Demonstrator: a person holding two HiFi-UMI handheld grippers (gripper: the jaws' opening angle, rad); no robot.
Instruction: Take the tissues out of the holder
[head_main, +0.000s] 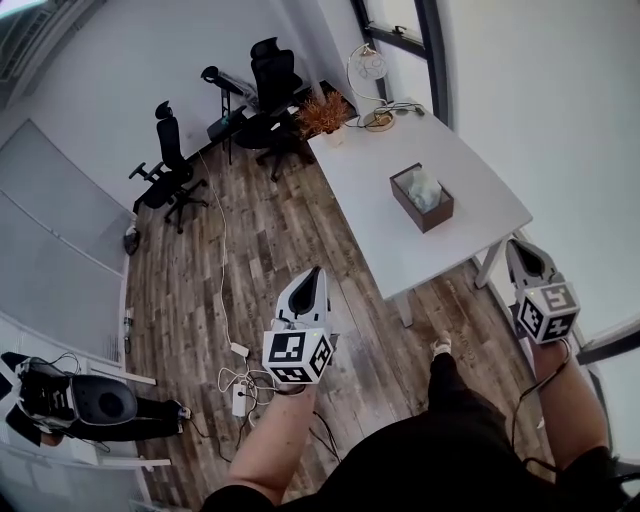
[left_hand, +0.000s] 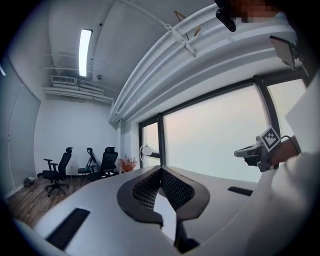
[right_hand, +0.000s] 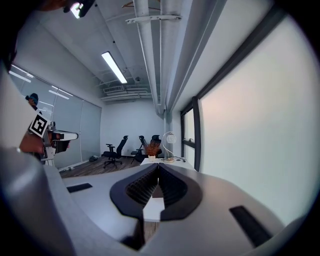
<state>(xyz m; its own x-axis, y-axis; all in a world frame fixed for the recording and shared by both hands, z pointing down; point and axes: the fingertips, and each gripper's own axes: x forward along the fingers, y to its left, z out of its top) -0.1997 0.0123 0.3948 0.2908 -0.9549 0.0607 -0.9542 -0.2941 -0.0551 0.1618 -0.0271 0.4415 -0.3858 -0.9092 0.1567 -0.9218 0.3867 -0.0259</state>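
A brown tissue holder (head_main: 421, 205) stands on the white table (head_main: 370, 190) near its right edge, with white tissues (head_main: 425, 189) showing in its open top. Both grippers are held in the air short of the table, away from the holder. My left gripper (head_main: 315, 272) hovers over the wooden floor to the left of the table's near corner, jaws shut on nothing (left_hand: 161, 169). My right gripper (head_main: 513, 244) is by the table's near right corner, also shut and empty (right_hand: 158, 165). Each gripper shows in the other's view: the right gripper (left_hand: 254, 151) and the left gripper (right_hand: 61, 136).
A desk lamp (head_main: 372, 75) and a dried orange plant (head_main: 322, 113) stand at the table's far end. Two black office chairs (head_main: 170, 165) (head_main: 273, 85) are beyond it. Cables and a power strip (head_main: 240, 392) lie on the floor; a dark bag (head_main: 95, 405) lies at lower left. Windows run along the right.
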